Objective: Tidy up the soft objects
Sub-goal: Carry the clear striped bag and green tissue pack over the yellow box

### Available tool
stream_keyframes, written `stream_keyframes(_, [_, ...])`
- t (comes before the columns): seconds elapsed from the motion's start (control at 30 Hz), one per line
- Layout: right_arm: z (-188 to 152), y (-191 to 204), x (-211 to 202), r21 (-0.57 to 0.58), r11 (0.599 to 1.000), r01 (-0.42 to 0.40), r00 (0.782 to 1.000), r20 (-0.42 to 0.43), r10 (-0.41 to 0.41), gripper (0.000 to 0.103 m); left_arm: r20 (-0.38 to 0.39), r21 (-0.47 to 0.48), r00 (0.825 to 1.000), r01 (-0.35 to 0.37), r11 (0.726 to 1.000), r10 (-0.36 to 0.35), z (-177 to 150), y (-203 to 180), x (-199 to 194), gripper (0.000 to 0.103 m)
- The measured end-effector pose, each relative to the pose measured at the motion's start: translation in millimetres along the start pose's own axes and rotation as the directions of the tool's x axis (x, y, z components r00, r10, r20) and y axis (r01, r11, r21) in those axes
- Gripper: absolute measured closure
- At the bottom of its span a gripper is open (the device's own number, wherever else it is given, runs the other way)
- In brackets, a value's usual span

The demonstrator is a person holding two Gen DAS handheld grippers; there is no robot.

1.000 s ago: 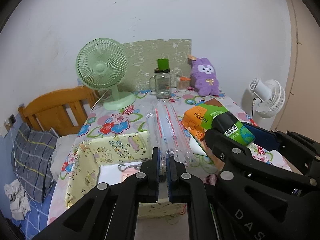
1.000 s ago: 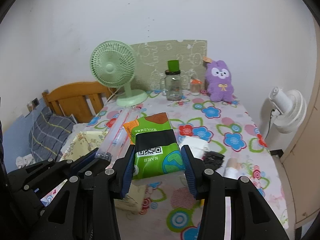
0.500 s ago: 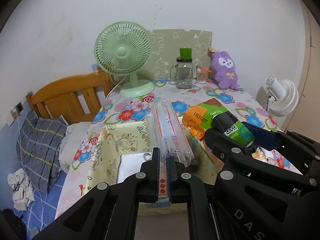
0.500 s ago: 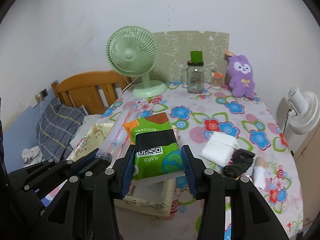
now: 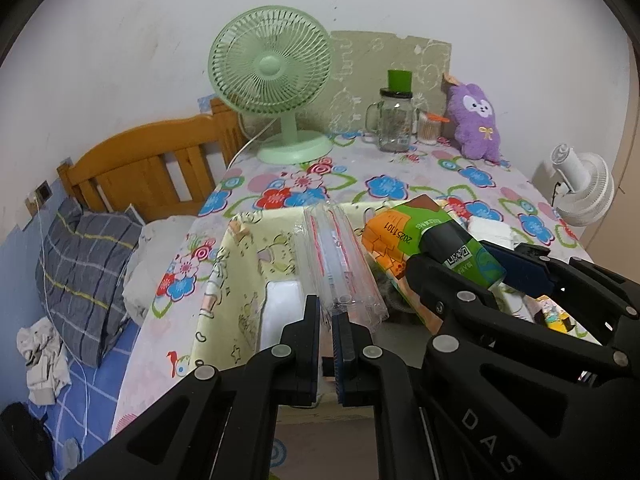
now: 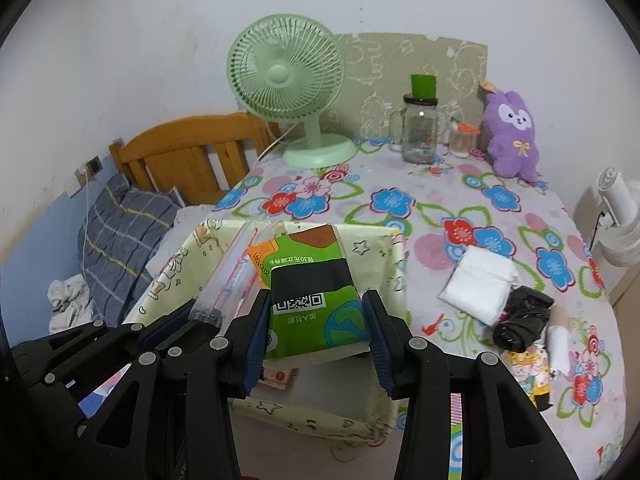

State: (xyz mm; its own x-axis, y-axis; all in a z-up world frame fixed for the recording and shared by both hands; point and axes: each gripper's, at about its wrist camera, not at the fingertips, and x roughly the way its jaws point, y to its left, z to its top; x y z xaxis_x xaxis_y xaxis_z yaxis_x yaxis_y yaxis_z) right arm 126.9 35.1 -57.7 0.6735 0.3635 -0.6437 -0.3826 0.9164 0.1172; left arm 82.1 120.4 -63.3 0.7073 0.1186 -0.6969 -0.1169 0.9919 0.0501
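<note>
Right gripper [image 6: 316, 332] clamps a green tissue pack [image 6: 312, 280] between its blue pads, pack jutting forward past the fingertips, above the open yellow fabric box [image 6: 384, 248]. Left gripper [image 5: 326, 320], jaws pinched nearly together, grips the near end of a clear plastic packet [image 5: 340, 264] that extends ahead over the same box. Pack and packet lie side by side on the floral table [image 6: 440, 200].

A glossy green-and-orange plastic-wrapped tissue pack [image 6: 312, 292] and a clear, shiny plastic pouch [image 5: 340, 264] show above a pale yellow printed cloth box [image 6: 384, 256]. The flowered tablecloth [image 6: 400, 200] looks smooth. The purple rabbit toy [image 6: 512, 136] is fuzzy plush; the headboard [image 5: 144, 160] is varnished wood.
</note>
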Motion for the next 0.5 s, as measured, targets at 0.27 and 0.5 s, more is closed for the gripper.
stream_keyframes(0.27, [-2, 9, 17, -0.016, 1.0, -0.008, 0.999, -0.036, 0.007, 0.054, -0.046, -0.029, 0.999, -0.002, 1.0, 0.001, -5, 10, 13, 0.1])
stream_keyframes(0.5, [-3, 11, 31, -0.018, 1.0, -0.022, 0.997, -0.069, 0.021, 0.054, -0.086, -0.044, 0.996, -0.02, 0.999, 0.017, -6, 15, 22, 0.093])
